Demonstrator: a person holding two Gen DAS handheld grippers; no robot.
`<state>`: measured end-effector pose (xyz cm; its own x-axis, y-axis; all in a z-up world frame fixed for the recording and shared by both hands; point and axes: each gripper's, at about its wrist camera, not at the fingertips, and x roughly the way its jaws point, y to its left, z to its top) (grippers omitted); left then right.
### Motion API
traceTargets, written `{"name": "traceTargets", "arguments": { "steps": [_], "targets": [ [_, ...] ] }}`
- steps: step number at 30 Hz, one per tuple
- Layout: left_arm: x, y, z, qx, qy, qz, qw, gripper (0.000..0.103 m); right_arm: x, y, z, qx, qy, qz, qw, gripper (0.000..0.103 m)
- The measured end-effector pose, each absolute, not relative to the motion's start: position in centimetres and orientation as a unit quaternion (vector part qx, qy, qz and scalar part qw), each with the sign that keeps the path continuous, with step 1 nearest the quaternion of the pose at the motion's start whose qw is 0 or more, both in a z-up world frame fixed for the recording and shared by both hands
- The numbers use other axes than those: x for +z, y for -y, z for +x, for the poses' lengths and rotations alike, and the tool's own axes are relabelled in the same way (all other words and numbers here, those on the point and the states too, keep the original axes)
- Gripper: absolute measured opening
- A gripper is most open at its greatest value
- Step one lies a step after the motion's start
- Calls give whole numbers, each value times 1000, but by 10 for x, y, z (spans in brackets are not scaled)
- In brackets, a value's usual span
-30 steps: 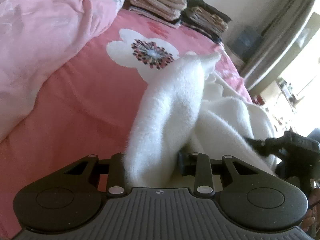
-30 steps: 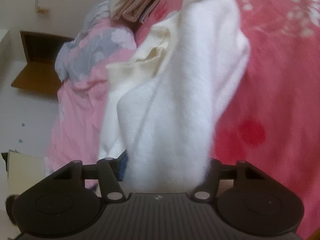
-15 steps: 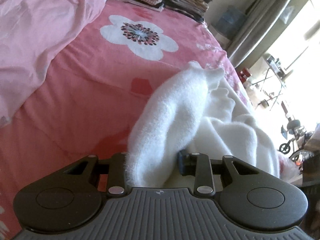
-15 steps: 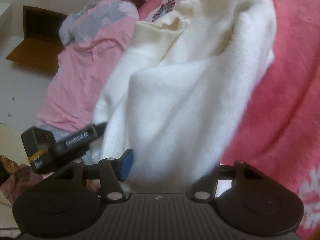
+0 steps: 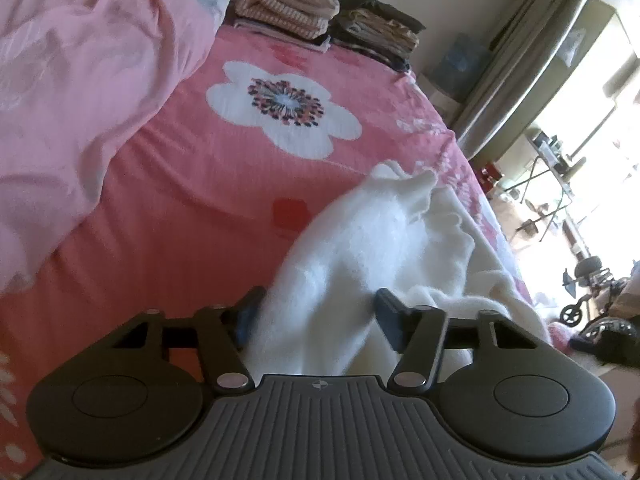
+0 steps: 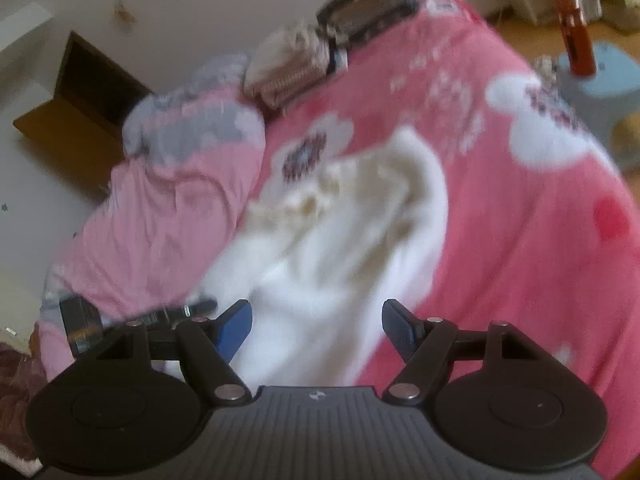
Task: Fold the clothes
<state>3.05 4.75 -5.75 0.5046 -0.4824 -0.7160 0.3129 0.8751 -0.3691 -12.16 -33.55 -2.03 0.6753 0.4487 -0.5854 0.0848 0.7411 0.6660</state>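
A pink flowered bedsheet (image 5: pixel 192 184) fills the scene. The white fluffy garment (image 5: pixel 360 248) lies crumpled at its near right. The left gripper (image 5: pixel 316 312) has just been opening, fabric loose between its jaws; the right gripper (image 6: pixel 316 320) likewise, spread wide above the cloth.

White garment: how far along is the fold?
Done: two folded stacks sit at the far end of the bed. In hand: the white garment lies rumpled on the bed; both grippers' jaws have just been opening, left gripper with fabric between its fingers, right gripper clear of it. Left: every fold, then stacking.
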Motion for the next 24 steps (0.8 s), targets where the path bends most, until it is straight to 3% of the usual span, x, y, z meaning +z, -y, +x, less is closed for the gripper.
{"name": "traceTargets", "arguments": {
  "steps": [4,7,12,18,21,24],
  "targets": [
    [-56,-48,44,-210,-434,-76,873,20,-15,339,-102,114,-372,342,856,75],
    [-53,-59,58,-188,-424,-79,882,14,-24,322,-94,132,-381,331,853,75],
    [-48,-64,77,-176,-408,-83,892,12,-36,302,-97,150,-402,304,850,75],
    [-33,-42,95,-195,-364,-48,909,12,-20,297,-101,143,-367,257,883,75],
    [-49,-39,108,-187,-397,-42,897,13,-10,301,-82,142,-345,223,900,75],
    [-62,-47,107,-182,-423,-58,886,26,-8,310,-46,151,-334,197,909,80]
  ]
}}
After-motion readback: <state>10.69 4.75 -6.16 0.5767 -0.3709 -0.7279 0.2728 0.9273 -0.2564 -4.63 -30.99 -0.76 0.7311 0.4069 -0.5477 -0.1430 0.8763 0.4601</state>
